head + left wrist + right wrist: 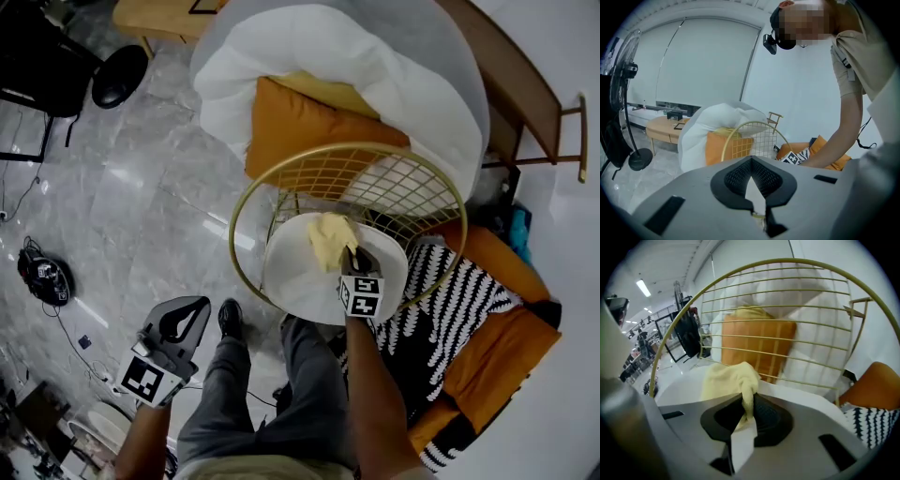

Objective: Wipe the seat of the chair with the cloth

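Glossy grey marble floor lies under a chair with a round gold wire-grid back and a smooth white oval seat. The right tool has its jaws clamped on a soft, crumpled pale-yellow cloth, which bunches against the seat. Well off the chair, the left tool hangs with jaws together, empty. A plump orange cushion sits behind the wire back

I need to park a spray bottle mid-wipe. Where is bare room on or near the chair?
Free: the white seat left of the cloth, up to the gold rim, and the grey floor beyond it. Crowded: striped cushion at right, orange pillow behind the backrest.
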A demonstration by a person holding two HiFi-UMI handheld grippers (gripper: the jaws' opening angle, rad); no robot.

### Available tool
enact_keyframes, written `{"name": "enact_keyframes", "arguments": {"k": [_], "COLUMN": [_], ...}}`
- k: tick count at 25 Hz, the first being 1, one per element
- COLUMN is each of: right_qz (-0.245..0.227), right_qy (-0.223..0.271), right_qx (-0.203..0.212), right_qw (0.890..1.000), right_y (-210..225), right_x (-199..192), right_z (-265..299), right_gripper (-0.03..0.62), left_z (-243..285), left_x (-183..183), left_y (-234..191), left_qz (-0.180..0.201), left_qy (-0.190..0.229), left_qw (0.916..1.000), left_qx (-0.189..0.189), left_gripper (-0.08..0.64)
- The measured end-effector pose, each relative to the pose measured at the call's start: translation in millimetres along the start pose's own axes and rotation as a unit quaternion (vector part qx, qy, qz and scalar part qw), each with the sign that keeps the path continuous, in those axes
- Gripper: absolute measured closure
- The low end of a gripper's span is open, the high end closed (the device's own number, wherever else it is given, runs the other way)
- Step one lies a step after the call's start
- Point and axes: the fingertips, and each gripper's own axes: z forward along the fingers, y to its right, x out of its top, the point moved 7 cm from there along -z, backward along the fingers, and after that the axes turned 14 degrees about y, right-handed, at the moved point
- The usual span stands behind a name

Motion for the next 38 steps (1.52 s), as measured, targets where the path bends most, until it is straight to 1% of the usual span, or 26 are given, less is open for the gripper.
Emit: {"name": "enact_keyframes", "arguments": {"k": [2,4,5,6,7,10,12,15,18,21,24,26,29,31,34,36,38], "right_qz": [-0.004,-0.006,-0.004,-0.003,-0.008,-0.058,-0.058,-0.037,-0.02,-0.007,0.001,0.008,0.005,0.004,0.009,0.009,0.008], "right_qy": [-0.021,-0.037,-0.04,-0.038,-0.035,-0.037,-0.036,-0.037,-0.035,-0.032,-0.022,-0.012,0.001,0.009,0.015,0.016,0.013], "right_qx": [-0.041,-0.086,-0.102,-0.11,-0.11,-0.096,-0.096,-0.105,-0.099,-0.068,-0.024,0.013,0.08,0.11,0.132,0.135,0.133], "right_qw": [0.999,0.996,0.994,0.993,0.993,0.993,0.993,0.993,0.994,0.997,0.999,1.0,0.997,0.994,0.991,0.991,0.991], "right_y": [46,89,105,116,121,118,117,113,92,51,-4,-46,-111,-145,-172,-176,-171], "right_x": [-6,-13,-15,-14,-11,0,2,-3,-7,-9,-6,-1,9,16,23,24,23], "right_z": [-23,-49,-60,-70,-75,-78,-78,-74,-62,-39,-12,4,21,25,26,26,24], "right_gripper": [0.529,0.529,0.529,0.53,0.534,0.534,0.534,0.534,0.534,0.534,0.534,0.534,0.534,0.534,0.534,0.534,0.534], "left_z": [10,18,22,25,27,34,37,35,28,19,6,-3,-14,-18,-20,-17,-12], "left_x": [2,4,5,6,6,8,11,13,10,5,-1,-5,-9,-11,-10,-8,-7], "left_y": [7,12,14,16,17,19,21,18,13,6,-3,-9,-17,-21,-24,-24,-22], "left_qz": [0.0,-0.001,-0.001,0.0,0.0,0.002,0.003,0.005,0.003,0.0,-0.002,-0.005,-0.01,-0.011,-0.012,-0.01,-0.009], "left_qy": [-0.003,-0.008,-0.009,-0.009,-0.01,-0.01,-0.009,-0.008,-0.009,-0.011,-0.01,-0.01,-0.009,-0.008,-0.006,-0.005,-0.004], "left_qw": [0.9999,0.9997,0.9996,0.9995,0.9994,0.9991,0.999,0.9991,0.9994,0.9997,0.9999,0.9999,0.9999,0.9999,0.9999,0.9999,1.0], "left_qx": [-0.011,-0.021,-0.026,-0.03,-0.033,-0.04,-0.043,-0.041,-0.034,-0.024,-0.014,-0.007,0.005,0.009,0.01,0.007,0.002], "left_gripper": [0.546,0.546,0.546,0.546,0.546,0.546,0.546,0.546,0.546,0.546,0.546,0.546,0.546,0.546,0.546,0.546,0.546]}}
